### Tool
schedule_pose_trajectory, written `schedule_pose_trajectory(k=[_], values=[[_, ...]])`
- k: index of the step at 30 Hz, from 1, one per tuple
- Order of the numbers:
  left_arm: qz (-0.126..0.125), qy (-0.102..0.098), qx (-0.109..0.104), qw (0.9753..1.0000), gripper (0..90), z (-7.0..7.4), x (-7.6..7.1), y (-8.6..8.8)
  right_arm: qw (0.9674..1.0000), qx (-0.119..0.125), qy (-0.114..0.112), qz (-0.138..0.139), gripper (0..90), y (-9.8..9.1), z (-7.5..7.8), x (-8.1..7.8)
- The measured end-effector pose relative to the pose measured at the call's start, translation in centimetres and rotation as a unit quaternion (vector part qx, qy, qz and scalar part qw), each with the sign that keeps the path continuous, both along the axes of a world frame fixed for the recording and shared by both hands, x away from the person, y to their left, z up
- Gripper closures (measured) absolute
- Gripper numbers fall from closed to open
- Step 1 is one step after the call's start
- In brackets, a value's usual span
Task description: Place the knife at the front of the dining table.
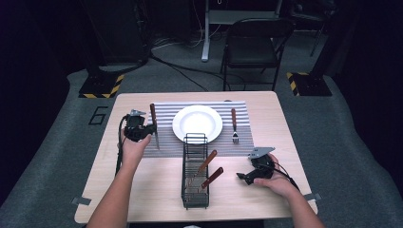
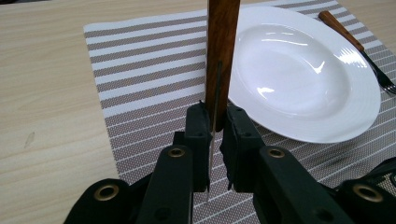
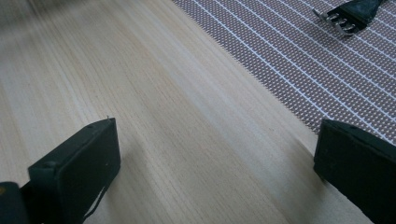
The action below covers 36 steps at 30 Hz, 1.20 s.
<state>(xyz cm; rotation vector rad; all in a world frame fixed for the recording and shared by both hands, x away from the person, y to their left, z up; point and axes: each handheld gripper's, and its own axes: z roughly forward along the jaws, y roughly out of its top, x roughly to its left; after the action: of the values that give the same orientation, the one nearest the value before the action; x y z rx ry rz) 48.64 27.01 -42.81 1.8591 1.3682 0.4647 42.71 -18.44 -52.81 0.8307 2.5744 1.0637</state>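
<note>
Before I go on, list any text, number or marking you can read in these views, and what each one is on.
"6" – a large dark numeral on the grey floor, at, left of the table.
Yellow-and-black hazard stripes, no words, on the two stand bases: left, right.
No print is readable on the plate, the striped placemat, the cutlery, the wire basket or either tool.
</note>
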Motion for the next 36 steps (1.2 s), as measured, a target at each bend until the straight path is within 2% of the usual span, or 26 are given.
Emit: schedule_pose_trajectory(k=[10,14,19,27,33,35,36], values=[[0.003,0.009,-0.007,0.9999,80.9,-0.4,1.5,-0.1,1.0000,0.001,0.001,-0.002,0.0,0.0,0.0,0.0],[0.009,0.020,-0.016,0.9996,80.9,-0.8,2.5,0.0,1.0000,0.001,0.001,-0.002,0.0,0.0,0.0,0.0],[0.027,0.021,-0.042,0.9985,81.0,-1.5,3.3,0.4,1.0000,0.000,0.000,0.000,0.0,0.0,0.0,0.0],[0.044,0.042,-0.071,0.9956,80.9,-2.3,4.6,1.0,1.0000,0.000,0.000,0.000,0.0,0.0,0.0,0.0],[0.053,0.058,-0.077,0.9940,80.9,-3.0,5.7,0.8,1.0000,0.001,0.000,0.000,0.0,0.0,0.0,0.0],[0.053,0.057,-0.066,0.9948,80.9,-3.1,6.0,0.7,1.0000,0.000,-0.001,0.002,0.0,0.0,0.0,0.0],[0.055,0.055,-0.067,0.9947,80.9,-3.2,6.1,0.7,1.0000,0.000,-0.001,0.002,0.0,0.0,0.0,0.1]])
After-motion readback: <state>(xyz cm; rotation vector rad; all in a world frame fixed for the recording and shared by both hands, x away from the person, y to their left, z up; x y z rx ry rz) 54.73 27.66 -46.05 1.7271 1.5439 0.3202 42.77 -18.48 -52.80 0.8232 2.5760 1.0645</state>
